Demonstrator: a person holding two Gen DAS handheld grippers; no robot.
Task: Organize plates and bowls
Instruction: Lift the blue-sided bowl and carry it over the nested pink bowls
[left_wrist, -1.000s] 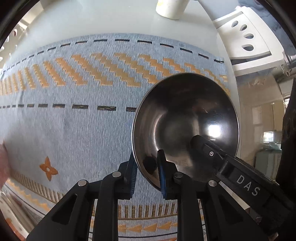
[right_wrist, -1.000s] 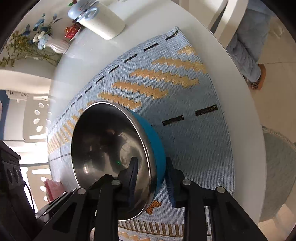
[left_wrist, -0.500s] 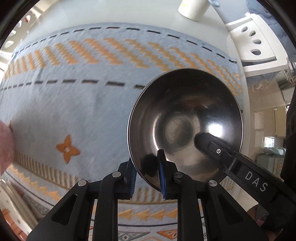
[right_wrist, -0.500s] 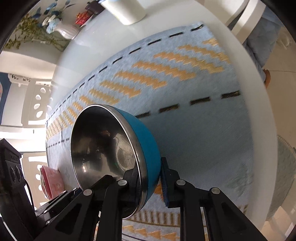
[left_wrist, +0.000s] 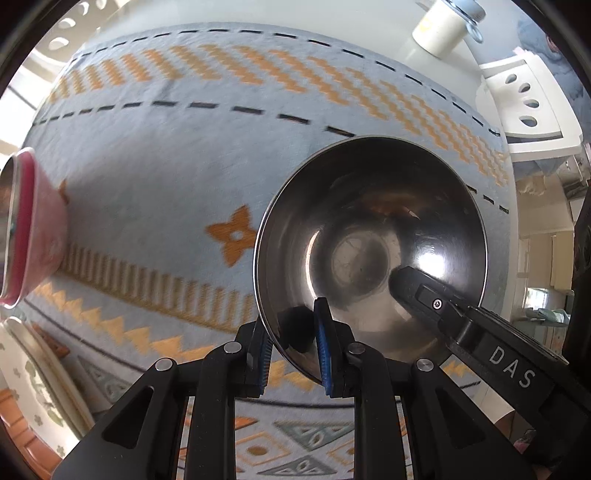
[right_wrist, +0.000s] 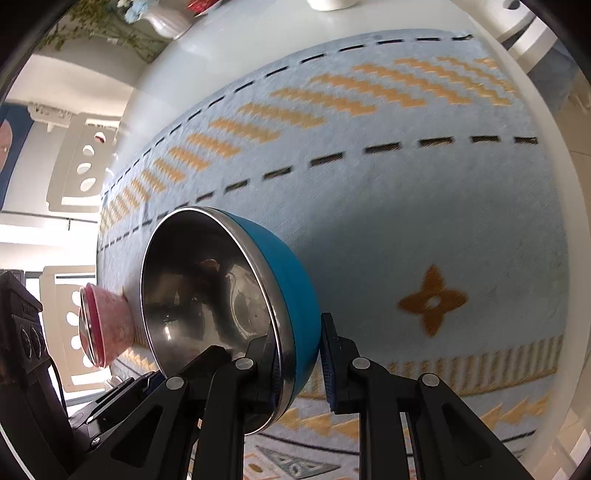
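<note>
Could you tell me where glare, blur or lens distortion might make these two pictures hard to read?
Left wrist view: a bright glare patch sits inside the steel-lined bowl; the pink bowl at the left edge is smeared and stretched. Right wrist view: the blue bowl is sharp, the orange star motif on the mat is blurred, and the fisheye bows the mat's dashed lines.

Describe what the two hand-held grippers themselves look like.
Both are matte black. The left hand-held gripper has angular linkage arms with silver pivot pins and ribbed blue pads on its fingers. The right hand-held gripper is built the same way; seen from the left camera, its finger bears white lettering "DAS".
</note>
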